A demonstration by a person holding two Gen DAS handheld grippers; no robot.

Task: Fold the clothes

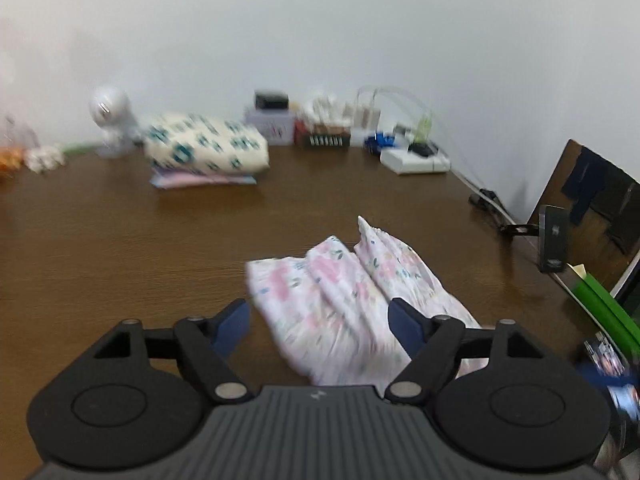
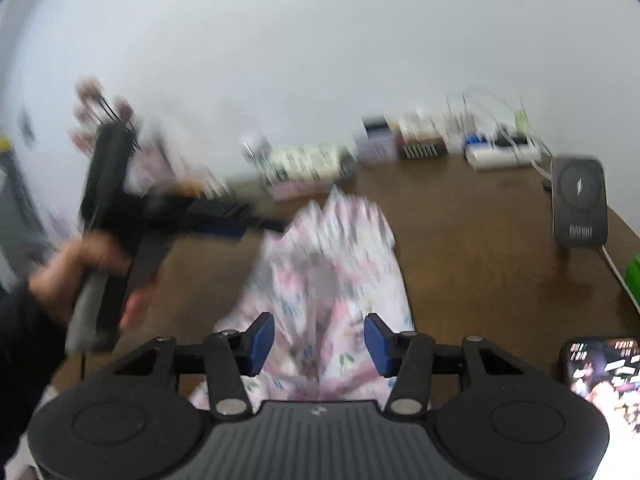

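A white garment with a pink floral print [image 1: 348, 304] lies crumpled on the brown wooden table [image 1: 120, 248]. My left gripper [image 1: 320, 320] is open above its near edge, the cloth showing between the blue pads. In the right wrist view the same garment [image 2: 332, 272] runs away from my right gripper [image 2: 320, 338], which is open with the cloth between its fingers. The left gripper's tool [image 2: 132, 216], held in a hand [image 2: 80, 276], shows blurred at the left of that view, its tip at the garment's far left edge.
A folded stack of clothes [image 1: 204, 150] with a blue-flower top piece sits far left. Boxes, chargers and a white power strip [image 1: 414, 160] line the wall. A dark stand [image 2: 578, 204] and a lit phone [image 2: 604, 372] are at the right, with a white figurine [image 1: 110, 120] at the far left.
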